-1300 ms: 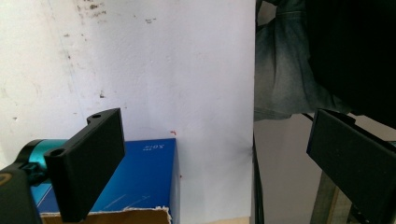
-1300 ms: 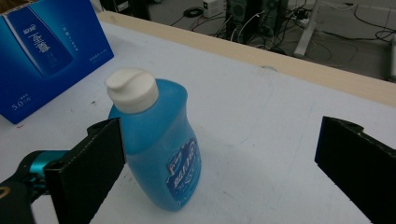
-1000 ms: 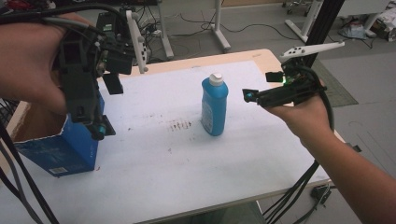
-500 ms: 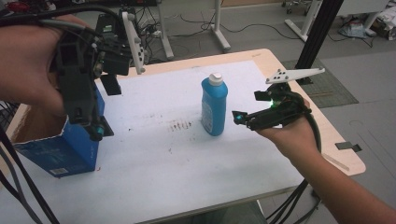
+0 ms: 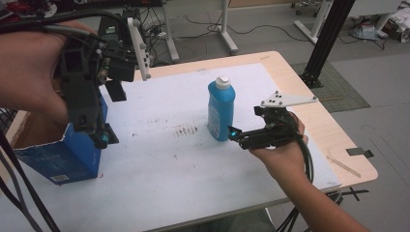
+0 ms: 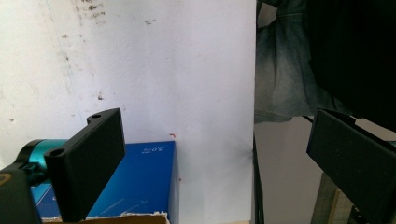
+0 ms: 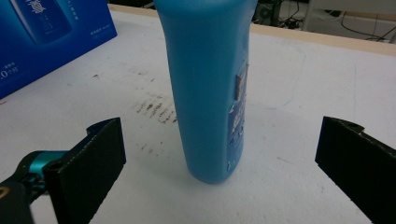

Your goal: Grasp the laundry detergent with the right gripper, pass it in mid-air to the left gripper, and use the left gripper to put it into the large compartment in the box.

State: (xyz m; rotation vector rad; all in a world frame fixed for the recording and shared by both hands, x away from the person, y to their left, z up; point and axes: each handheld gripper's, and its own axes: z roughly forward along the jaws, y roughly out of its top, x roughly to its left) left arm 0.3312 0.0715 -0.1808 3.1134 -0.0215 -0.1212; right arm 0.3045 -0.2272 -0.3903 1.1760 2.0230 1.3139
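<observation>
A blue bottle [image 5: 221, 110] with a white cap stands upright in the middle of the white table top [image 5: 183, 169]. My right gripper [image 5: 245, 122] is open just to the bottle's right, low over the table. In the right gripper view the bottle [image 7: 210, 88] stands between and a little beyond the wide-apart jaws of the right gripper [image 7: 224, 163], untouched. My left gripper [image 5: 110, 114] hangs open, pointing down over an open blue carton [image 5: 67, 154] at the table's left. In the left gripper view the left gripper [image 6: 219, 158] holds nothing, with the carton [image 6: 135, 186] beneath it.
The carton [image 7: 51, 32] lies beyond the bottle's left in the right gripper view. Dark scuff marks [image 5: 186, 129] stain the white top left of the bottle. The wooden table edge [image 5: 338, 140] runs close behind my right hand. Cables trail off the front edge.
My right gripper has moved left and down, closing in on the bottle until its jaws flank it. The left gripper has stayed over the carton.
</observation>
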